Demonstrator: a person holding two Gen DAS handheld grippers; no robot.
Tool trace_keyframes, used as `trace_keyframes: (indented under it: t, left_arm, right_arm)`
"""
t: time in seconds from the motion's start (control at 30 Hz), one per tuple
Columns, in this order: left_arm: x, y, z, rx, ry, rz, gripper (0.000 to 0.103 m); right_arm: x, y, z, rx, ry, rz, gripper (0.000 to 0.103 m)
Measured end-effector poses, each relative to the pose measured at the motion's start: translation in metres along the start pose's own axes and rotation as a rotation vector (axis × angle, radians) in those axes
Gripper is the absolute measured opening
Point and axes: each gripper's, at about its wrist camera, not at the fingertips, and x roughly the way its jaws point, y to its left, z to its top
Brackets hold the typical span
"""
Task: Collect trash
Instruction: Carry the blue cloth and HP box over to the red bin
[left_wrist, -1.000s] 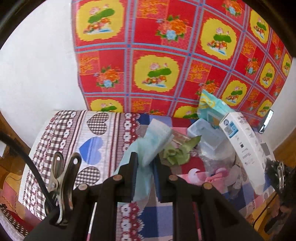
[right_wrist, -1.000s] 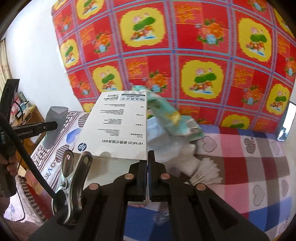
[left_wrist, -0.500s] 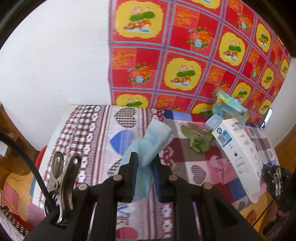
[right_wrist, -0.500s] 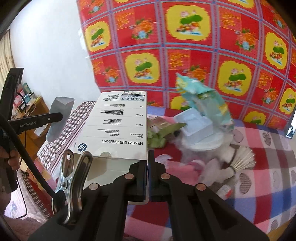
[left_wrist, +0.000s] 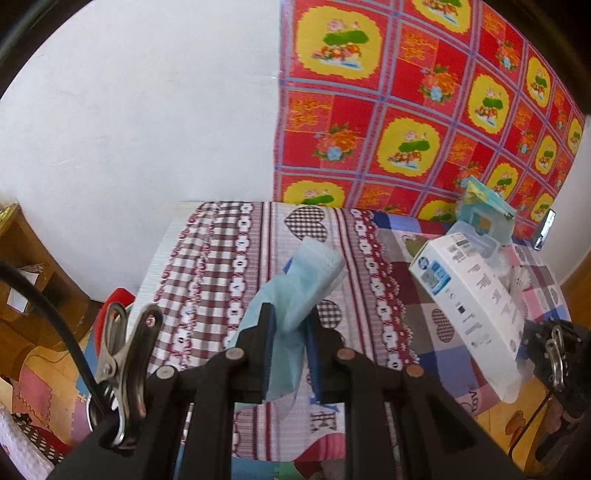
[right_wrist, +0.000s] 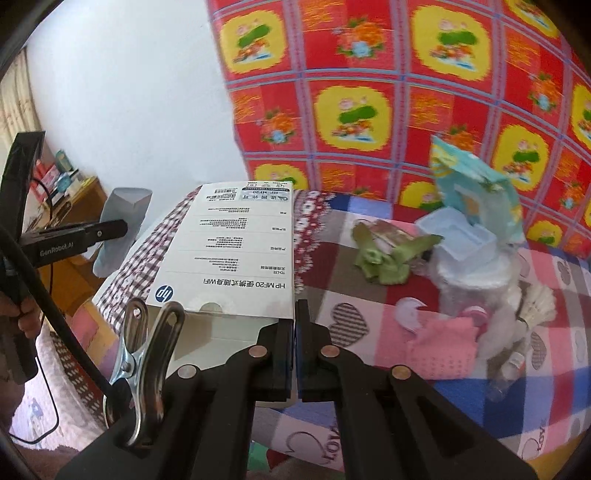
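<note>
At the far left of the right wrist view, a hand (right_wrist: 20, 314) grips the handle of the left gripper (left_wrist: 290, 325), whose jaws are clamped on a pale blue face mask (left_wrist: 295, 291); the mask sticks up past the fingertips and hangs below them, over the left part of the patchwork bedspread (left_wrist: 221, 258). Next, the right gripper (right_wrist: 294, 314) has its jaws pressed together on the edge of a flap of a white box (right_wrist: 236, 251), which is held in the air above the bed's edge; its inside is not visible. Right of the box, the rest of the trash lies in a heap on the bedspread: a crumpled green wrapper (right_wrist: 384, 254), then a clear plastic bag (right_wrist: 476, 280) that seems to hold a white foam tray (right_wrist: 458, 236), though blur makes this unsure. A light blue packet (right_wrist: 476, 188) stands behind it against the red and yellow wall cloth (right_wrist: 369, 92). In front lie a pink cloth (right_wrist: 443, 343) and a white shuttlecock (right_wrist: 535, 302).
</note>
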Motion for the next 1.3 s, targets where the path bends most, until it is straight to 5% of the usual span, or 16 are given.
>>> trace_keyframes:
  t: [0.77, 1.3]
  left_arm:
    - [0.023, 0.07, 0.037, -0.1, -0.003, 0.152, 0.017]
    - [0.054, 0.218, 0.017, -0.223, 0.062, 0.217, 0.017]
  right_arm:
    - [0.083, 0.06, 0.08, -0.151, -0.007, 0.191, 0.002]
    - [0.148, 0.139, 0.105, -0.183, 0.05, 0.211, 0.002]
